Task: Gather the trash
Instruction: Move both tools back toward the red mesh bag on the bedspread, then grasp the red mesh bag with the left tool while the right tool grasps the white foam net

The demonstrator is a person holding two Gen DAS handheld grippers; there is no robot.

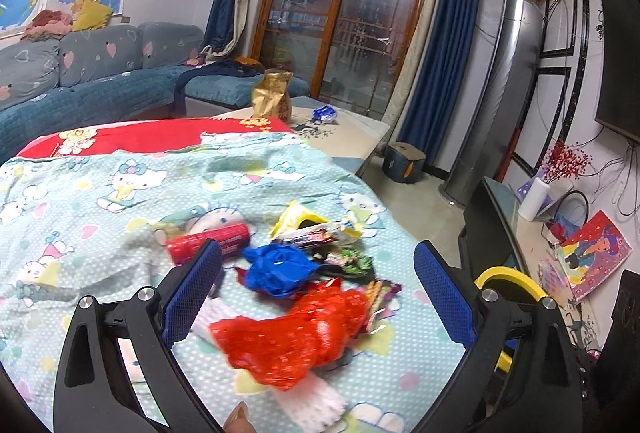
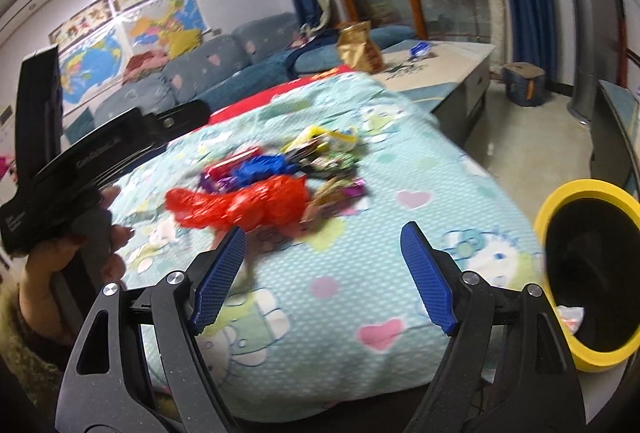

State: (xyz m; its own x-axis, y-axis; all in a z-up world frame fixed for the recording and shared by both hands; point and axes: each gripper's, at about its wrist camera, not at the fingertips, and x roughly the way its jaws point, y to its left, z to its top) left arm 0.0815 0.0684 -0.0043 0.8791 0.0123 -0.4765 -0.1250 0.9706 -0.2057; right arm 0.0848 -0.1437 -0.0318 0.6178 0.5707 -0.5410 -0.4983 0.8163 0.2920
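Note:
A pile of trash lies on a Hello Kitty sheet (image 1: 100,201): a crumpled red plastic bag (image 1: 296,333), a blue wrapper (image 1: 276,269), a red tube (image 1: 212,241), a yellow packet (image 1: 300,221) and several small wrappers. My left gripper (image 1: 320,281) is open, its jaws wide on either side of the pile, just above it. My right gripper (image 2: 324,253) is open and empty over the sheet, short of the red bag (image 2: 240,205). A yellow-rimmed black bin (image 2: 592,273) stands at the right, off the sheet's edge; its rim also shows in the left wrist view (image 1: 508,281).
A low table (image 1: 352,137) behind the sheet carries a gold bag (image 1: 272,97) and a blue wrapper (image 1: 326,113). A blue sofa (image 1: 80,81) is at the left. A TV stand (image 1: 504,209), a floor-standing air conditioner (image 1: 496,97) and a small box (image 1: 404,161) stand at the right.

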